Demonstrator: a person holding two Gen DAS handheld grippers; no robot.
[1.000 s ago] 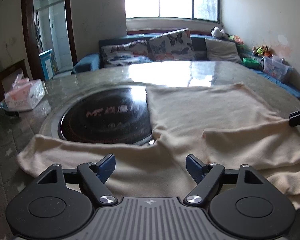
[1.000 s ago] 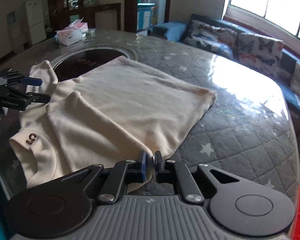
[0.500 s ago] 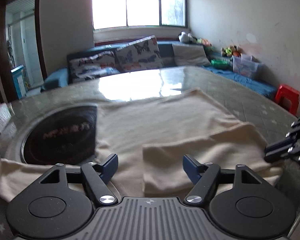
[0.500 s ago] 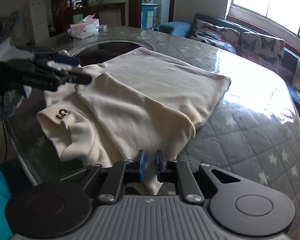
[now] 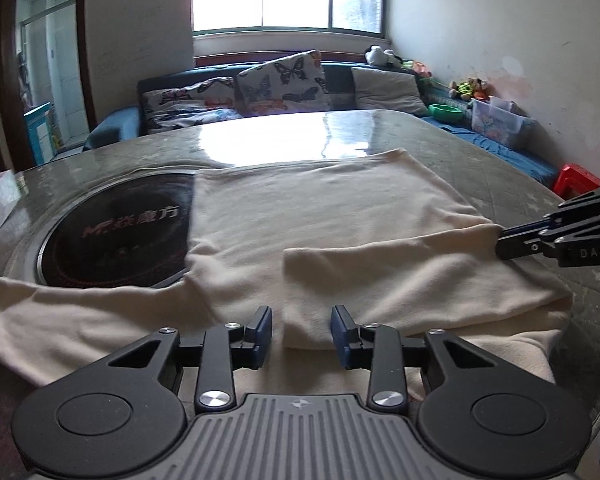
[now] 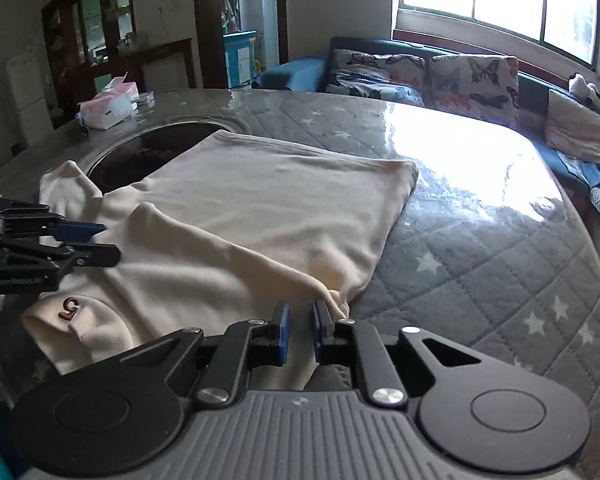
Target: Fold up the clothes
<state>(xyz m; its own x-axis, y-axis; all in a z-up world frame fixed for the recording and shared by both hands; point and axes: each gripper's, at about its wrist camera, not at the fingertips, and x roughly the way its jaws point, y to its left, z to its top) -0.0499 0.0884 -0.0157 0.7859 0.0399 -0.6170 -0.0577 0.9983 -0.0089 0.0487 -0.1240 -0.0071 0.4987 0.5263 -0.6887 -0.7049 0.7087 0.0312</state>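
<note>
A cream long-sleeved top [image 5: 320, 220] lies flat on the round table, its hem toward the sofa. One sleeve [image 5: 400, 276] is folded across the body; the other sleeve [image 5: 60, 312] stretches out to the left. My left gripper [image 5: 301, 330] is open, jaws astride the cuff end of the folded sleeve. My right gripper [image 6: 299, 330] has its jaws a small gap apart at the garment's near edge [image 6: 332, 300], with no cloth clamped between them. It also shows in the left wrist view [image 5: 504, 242]. A collar tag with a "5" [image 6: 69, 306] faces up.
A black induction hob [image 5: 116, 232] is set in the table, partly under the top. A pink tissue pack [image 6: 106, 108] stands at the far left. The table has a quilted star cover under glass [image 6: 480, 248]. A sofa with butterfly cushions [image 5: 280, 80] runs along the back.
The right gripper's jaws have parted from shut and let the sleeve fold go. The left gripper has narrowed and come down over the sleeve's cuff end. The sleeve now lies across the body.
</note>
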